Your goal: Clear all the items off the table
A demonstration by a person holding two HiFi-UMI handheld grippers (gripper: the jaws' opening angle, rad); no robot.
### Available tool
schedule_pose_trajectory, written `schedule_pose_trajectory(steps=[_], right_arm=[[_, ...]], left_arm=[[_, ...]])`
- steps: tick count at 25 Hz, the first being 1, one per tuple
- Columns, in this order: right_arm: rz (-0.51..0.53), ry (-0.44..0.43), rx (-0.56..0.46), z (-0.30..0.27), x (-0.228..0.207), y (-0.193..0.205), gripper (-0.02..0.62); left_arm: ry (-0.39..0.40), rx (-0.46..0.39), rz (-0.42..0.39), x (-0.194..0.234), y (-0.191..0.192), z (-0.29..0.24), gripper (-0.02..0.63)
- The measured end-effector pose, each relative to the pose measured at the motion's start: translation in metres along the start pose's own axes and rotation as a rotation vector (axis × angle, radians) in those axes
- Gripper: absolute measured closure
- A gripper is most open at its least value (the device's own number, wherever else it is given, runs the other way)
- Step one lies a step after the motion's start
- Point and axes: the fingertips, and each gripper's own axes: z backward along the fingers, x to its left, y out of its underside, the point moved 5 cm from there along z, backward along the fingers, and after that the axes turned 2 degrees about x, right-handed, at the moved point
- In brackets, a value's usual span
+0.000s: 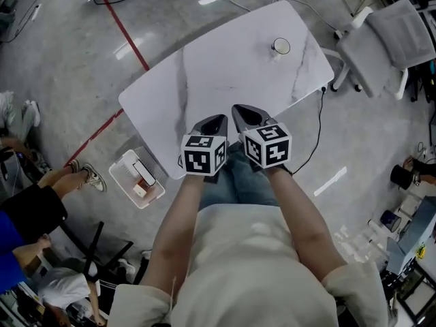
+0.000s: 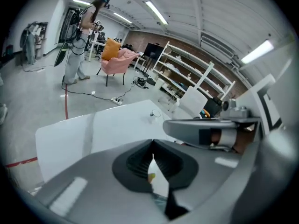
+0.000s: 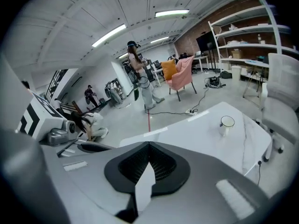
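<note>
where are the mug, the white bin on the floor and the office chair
mug [image 1: 280, 47], head view, its open top
white bin [image 1: 125, 171], head view, bare inside near its left wall
office chair [image 1: 398, 29], head view, its grey cushion

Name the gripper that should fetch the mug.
Right, probably. The white dark-rimmed mug stands far right on the white marble table, nearer the right gripper than the left gripper; both are shut.

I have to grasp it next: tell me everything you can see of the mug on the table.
The mug is white with a thin dark rim, enamel or ceramic by its look. It stands upright, its inside pale and seemingly empty, alone near the far end of the white marble-patterned table, touching only the tabletop. No handle can be made out clearly.
</note>
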Motion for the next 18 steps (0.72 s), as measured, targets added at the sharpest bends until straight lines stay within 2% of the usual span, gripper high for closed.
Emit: schedule_pose_trajectory(steps=[8, 18], right_arm=[[-0.089, 0.103, -0.054, 0.026, 0.010, 0.016, 0.597], [-0.108, 0.137, -0.053, 0.038, 0.017, 0.035, 0.597]], left_arm=[[0.078, 0.035, -0.082, -0.009, 0.007, 0.016, 0.597], [0.114, 0.044, -0.129, -0.017, 0.007, 0.023, 0.597]])
